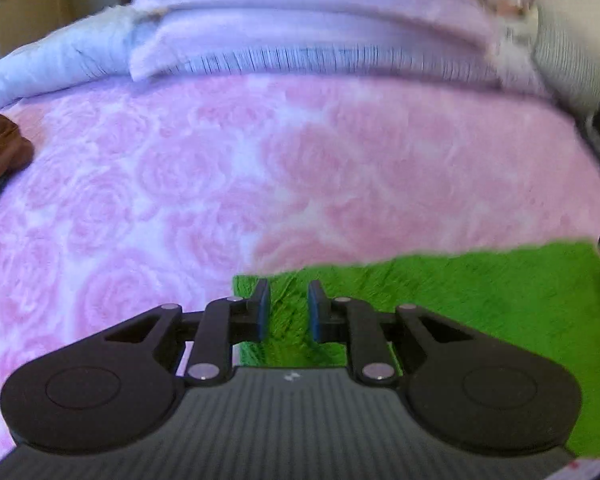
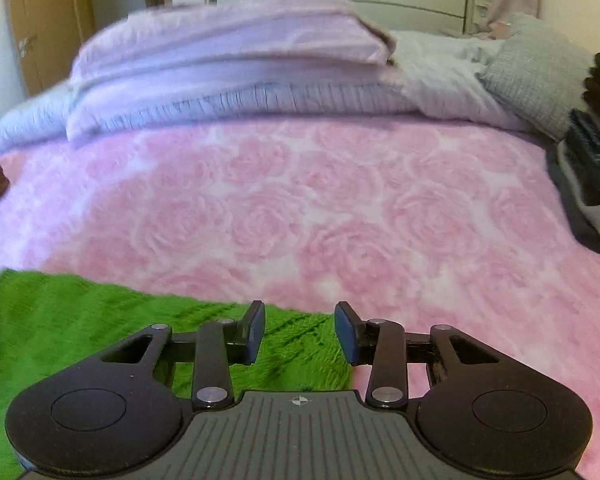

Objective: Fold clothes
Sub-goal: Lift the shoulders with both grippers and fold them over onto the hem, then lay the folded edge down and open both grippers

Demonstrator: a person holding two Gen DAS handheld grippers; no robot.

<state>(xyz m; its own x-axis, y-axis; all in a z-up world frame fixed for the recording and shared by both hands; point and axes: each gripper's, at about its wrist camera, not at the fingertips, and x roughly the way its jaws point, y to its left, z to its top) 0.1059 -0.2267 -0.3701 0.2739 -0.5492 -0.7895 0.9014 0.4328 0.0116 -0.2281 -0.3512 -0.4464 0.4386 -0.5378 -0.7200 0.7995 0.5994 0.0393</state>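
Pink bedspread (image 1: 300,160) carries green knit (image 1: 500,300) beneath both parted, empty tools (image 1: 289,310) (image 2: 300,330).

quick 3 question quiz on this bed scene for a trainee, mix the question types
1. True or false: the green knit lies on the pink blanket.
2. In the right wrist view, what sits at the right edge of the bed? A) folded clothes B) a lamp C) a book
3. Fill in: the left gripper and the right gripper each have their jaws ____.

Key: 1 true. 2 A, the stack of folded clothes. 3 open, nothing pinched.
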